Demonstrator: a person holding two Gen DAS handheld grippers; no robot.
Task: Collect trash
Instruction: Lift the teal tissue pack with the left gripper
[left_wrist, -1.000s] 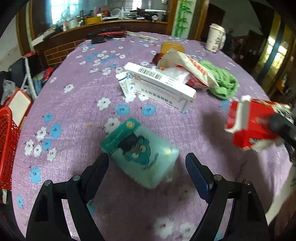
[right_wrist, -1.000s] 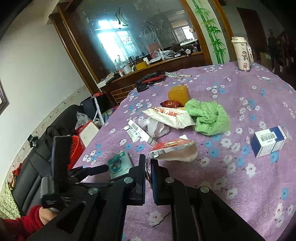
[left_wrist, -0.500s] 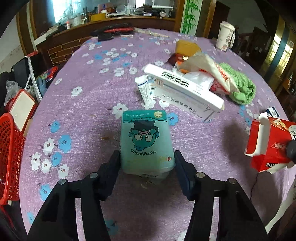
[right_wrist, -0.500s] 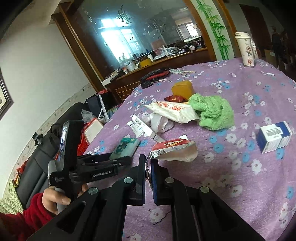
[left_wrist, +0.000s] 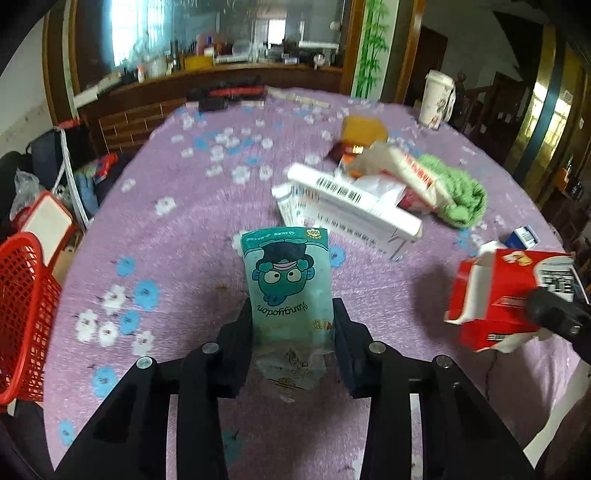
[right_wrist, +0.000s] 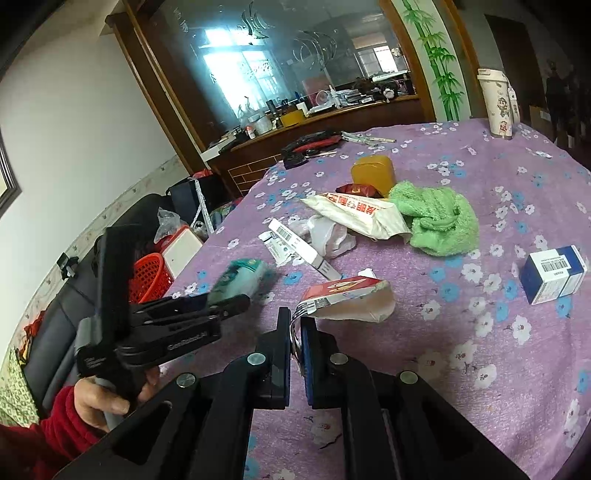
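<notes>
My left gripper has just been closing, and its jaws now clamp the teal tissue pack from both sides; the pack sticks out forward past the fingertips, cartoon face up, and looks raised off the purple flowered tablecloth, though blur makes that hard to confirm. From the right wrist view I see the same gripper side-on, with a hand in a red sleeve on its handle and the pack a teal smear at its tip.

My right gripper is clenched on the torn flap of a red carton; the carton hangs forward of the jaws above the cloth. In the left wrist view it shows at the right edge, red with a white inner flap.

Just past the pack lies a long white box with a barcode, flat on the cloth. Behind it sit a crumpled white bag with red print and a green towel, touching each other. A blue and white box lies apart, off to the right. Further back stands a yellow tub, with a small dark red wrapper at its base. A tall white cup stands at the far edge.

A red basket sits off the table's left side, below its edge.
</notes>
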